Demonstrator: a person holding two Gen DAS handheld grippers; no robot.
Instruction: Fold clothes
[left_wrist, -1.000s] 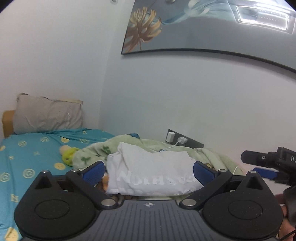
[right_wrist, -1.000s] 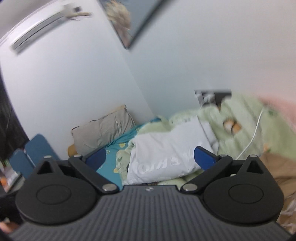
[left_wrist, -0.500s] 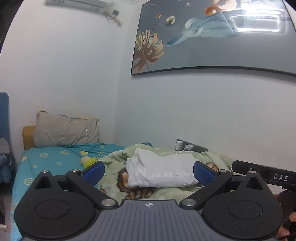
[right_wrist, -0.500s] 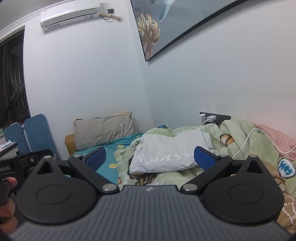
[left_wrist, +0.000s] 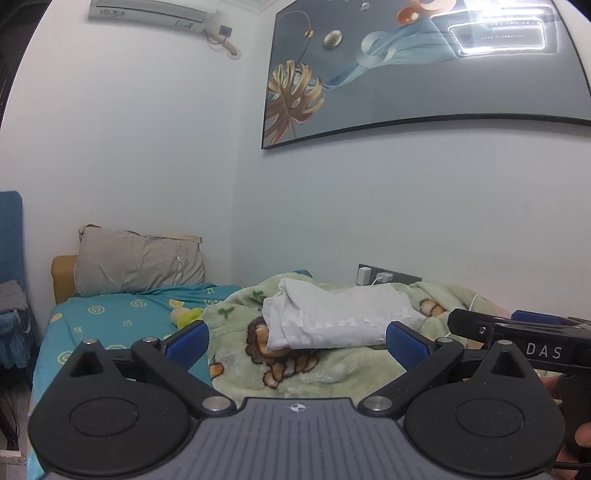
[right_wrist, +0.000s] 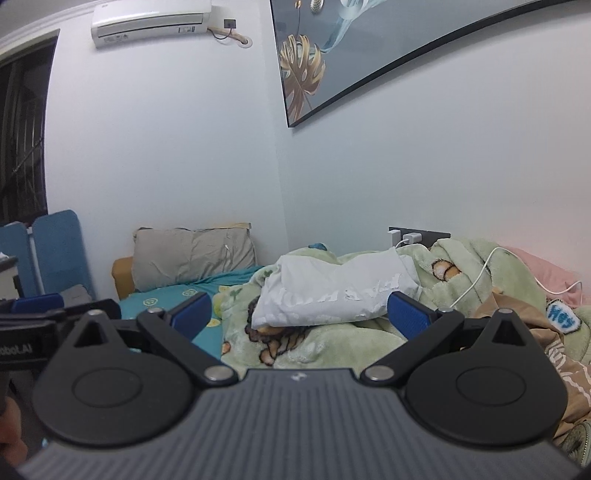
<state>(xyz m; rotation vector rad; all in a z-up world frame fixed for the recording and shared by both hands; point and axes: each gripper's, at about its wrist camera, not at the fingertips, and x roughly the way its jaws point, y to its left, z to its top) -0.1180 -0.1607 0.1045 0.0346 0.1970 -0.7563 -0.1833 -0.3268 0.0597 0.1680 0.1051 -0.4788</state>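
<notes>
Pale walls, painting (left_wrist: 424, 70) overhead, teal bed (left_wrist: 110, 314) below. We see the folded shirt (left_wrist: 336, 321) on a green blanket (right_wrist: 332, 347); left gripper (left_wrist: 297, 341) and right gripper (right_wrist: 299, 314) spread, empty, near it.

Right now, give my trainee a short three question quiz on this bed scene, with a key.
1. True or false: the left gripper is shut on the white shirt.
2. What does the shirt lie on? A. green blanket B. grey pillow C. blue chair
3. Fill in: the white cable runs across the blanket up towards the ____ on the wall.

Key: 1 false, both grippers, the right too, are open and apart from the shirt. 2 A. 3 charger.
</notes>
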